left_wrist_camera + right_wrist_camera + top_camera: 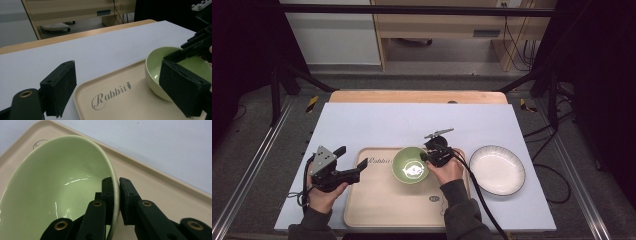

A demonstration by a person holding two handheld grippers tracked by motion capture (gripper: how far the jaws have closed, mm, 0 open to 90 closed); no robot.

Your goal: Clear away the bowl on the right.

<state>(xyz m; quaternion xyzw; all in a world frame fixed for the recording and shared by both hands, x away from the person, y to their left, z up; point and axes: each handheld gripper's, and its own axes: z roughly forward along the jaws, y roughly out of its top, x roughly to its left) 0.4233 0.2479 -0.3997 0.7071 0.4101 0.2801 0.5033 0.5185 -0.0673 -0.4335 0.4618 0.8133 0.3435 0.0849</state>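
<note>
A light green bowl sits at the far middle of a beige tray printed "Rabbit". My right gripper is shut on the bowl's right rim; in the right gripper view one jaw lies inside the green bowl and the other outside, the gripper pinching the wall. My left gripper hovers at the tray's left edge, open with nothing between its jaws. In the left gripper view the gripper frames the tray and the bowl.
A white plate with a dark rim lies on the white tabletop right of the tray. A cable trails from the right gripper toward the front edge. Wooden furniture and dark frame posts stand beyond the table.
</note>
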